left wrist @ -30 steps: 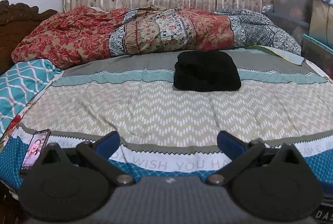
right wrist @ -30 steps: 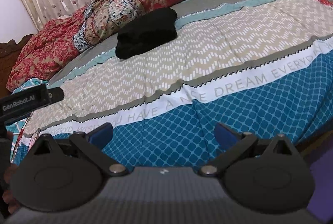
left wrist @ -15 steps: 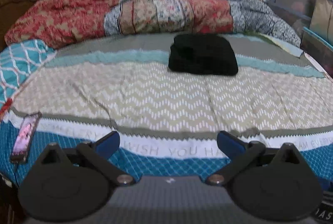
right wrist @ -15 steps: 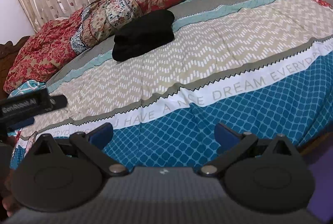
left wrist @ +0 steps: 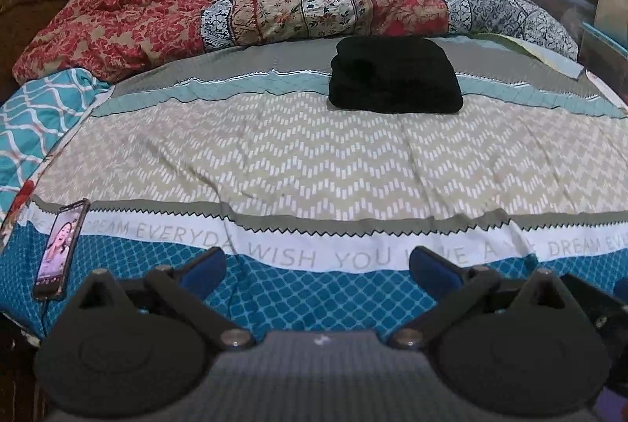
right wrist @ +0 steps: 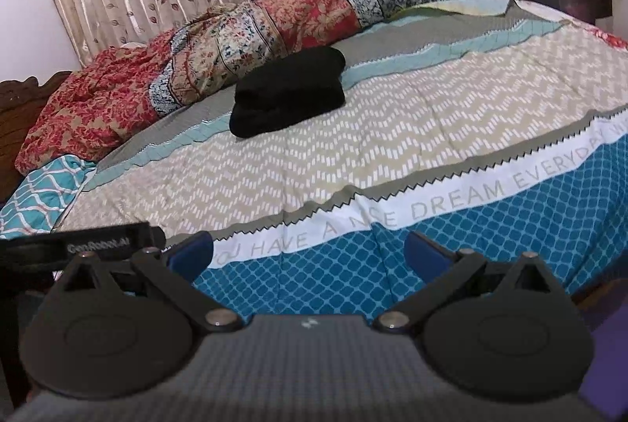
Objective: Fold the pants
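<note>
Lying folded on the bed [left wrist: 314,155], black pants [left wrist: 394,74], layers indistinct, both grippers' jaws spread, empty.

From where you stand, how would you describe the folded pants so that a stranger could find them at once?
Look at the bed with the patterned bedsheet and follow it to the far side, where a rumpled red and floral quilt lies along the curtain. Just in front of that quilt sit the black pants, folded into a compact block. They are the only plain, solid black thing on the bed.
</note>
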`<move>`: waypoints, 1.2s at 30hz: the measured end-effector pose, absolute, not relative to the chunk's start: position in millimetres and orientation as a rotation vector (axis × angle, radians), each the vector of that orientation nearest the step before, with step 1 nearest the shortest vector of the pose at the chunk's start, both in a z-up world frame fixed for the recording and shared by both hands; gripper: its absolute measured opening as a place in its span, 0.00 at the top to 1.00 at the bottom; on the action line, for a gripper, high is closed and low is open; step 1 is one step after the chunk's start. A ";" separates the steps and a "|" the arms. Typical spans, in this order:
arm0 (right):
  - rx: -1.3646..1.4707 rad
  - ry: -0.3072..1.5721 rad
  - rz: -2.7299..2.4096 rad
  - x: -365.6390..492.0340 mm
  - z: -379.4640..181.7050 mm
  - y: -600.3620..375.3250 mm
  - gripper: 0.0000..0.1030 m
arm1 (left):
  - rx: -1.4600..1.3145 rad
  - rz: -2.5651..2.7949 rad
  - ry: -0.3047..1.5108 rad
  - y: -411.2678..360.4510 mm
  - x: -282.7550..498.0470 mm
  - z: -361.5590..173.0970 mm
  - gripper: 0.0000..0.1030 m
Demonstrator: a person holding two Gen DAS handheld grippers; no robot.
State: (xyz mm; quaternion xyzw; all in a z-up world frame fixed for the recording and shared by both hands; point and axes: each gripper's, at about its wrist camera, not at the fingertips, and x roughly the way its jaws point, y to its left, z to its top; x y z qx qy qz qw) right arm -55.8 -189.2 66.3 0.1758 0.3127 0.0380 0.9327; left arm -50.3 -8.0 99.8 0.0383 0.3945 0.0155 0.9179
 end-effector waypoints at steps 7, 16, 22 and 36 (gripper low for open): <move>0.306 0.600 0.094 -59.0 72.9 -179.6 0.00 | 0.112 0.051 0.805 -7.5 -51.9 96.7 0.00; 0.301 0.596 0.086 -59.6 73.0 -176.0 0.00 | 0.135 0.060 0.815 -6.4 -51.8 91.3 0.00; 0.304 0.602 0.084 -59.6 71.6 -175.9 0.00 | 0.140 0.062 0.822 -6.7 -52.8 88.7 0.00; 0.332 0.635 0.073 -57.3 64.2 -181.3 0.00 | 0.148 0.060 0.856 -7.7 -51.4 79.3 0.00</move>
